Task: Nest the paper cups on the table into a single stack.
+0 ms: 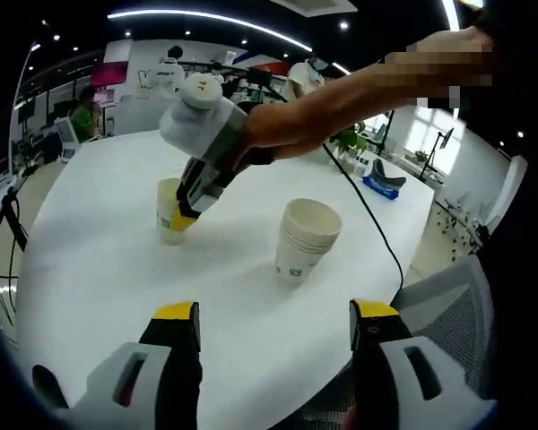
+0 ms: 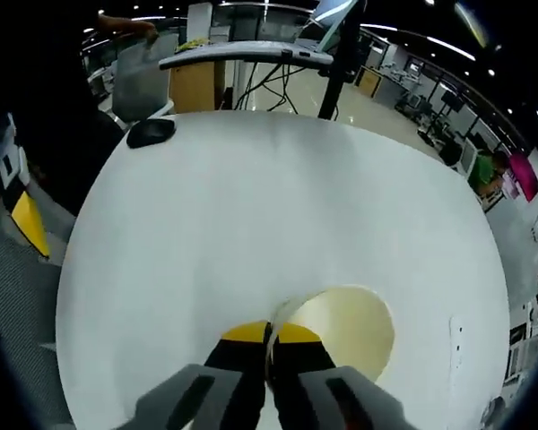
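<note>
Pinching the rim of a lone cup (image 2: 345,330) with jaws clamped on its wall, the right gripper (image 2: 269,345) looks set to carry it to the stack (image 1: 305,240) nearby on the table (image 1: 108,260), while the left gripper (image 1: 273,324) waits, jaws apart.

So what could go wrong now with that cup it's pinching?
The right gripper pinches only the thin rim of the single cup, so the paper could crumple or slip free when lifted. The stack of cups stands loose on the table; a crooked drop might tip it over.
</note>
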Tool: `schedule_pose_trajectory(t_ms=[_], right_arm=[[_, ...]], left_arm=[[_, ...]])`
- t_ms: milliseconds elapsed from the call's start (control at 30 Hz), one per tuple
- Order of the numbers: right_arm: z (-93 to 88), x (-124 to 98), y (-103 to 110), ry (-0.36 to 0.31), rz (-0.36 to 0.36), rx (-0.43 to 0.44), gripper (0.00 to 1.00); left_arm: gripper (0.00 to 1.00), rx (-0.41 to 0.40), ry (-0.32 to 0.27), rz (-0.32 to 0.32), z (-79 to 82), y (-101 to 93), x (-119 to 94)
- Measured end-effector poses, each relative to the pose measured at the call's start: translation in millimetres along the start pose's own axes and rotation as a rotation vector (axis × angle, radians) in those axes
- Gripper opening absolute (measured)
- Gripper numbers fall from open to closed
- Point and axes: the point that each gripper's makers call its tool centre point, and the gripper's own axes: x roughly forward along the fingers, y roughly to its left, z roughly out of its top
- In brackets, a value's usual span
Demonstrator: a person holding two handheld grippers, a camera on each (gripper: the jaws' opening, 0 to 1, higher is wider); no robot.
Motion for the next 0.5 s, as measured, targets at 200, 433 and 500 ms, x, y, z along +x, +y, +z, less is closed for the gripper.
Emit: schedule_pose_trajectory(t_ms=[200,433,500], right_arm=[[7.0,-19.3,-6.1,-0.032,-0.021,0.002,0.0],[-5.2,-36.2,-14.7,-0.037,-0.049,-0.004,0.0],[-5.5,-42.9,-15.4,-0.044,-0.048,0.004,0.0]], left_arm=[[0.66,0.006,-0.001,0.001,1.4,-1.4,-0.2],[0.66,0.018,-0.004,-0.006,4.5,-5.3,1.9],[0.66,0.024,-0.002,-0.009,5.1,-6.3,2.9]])
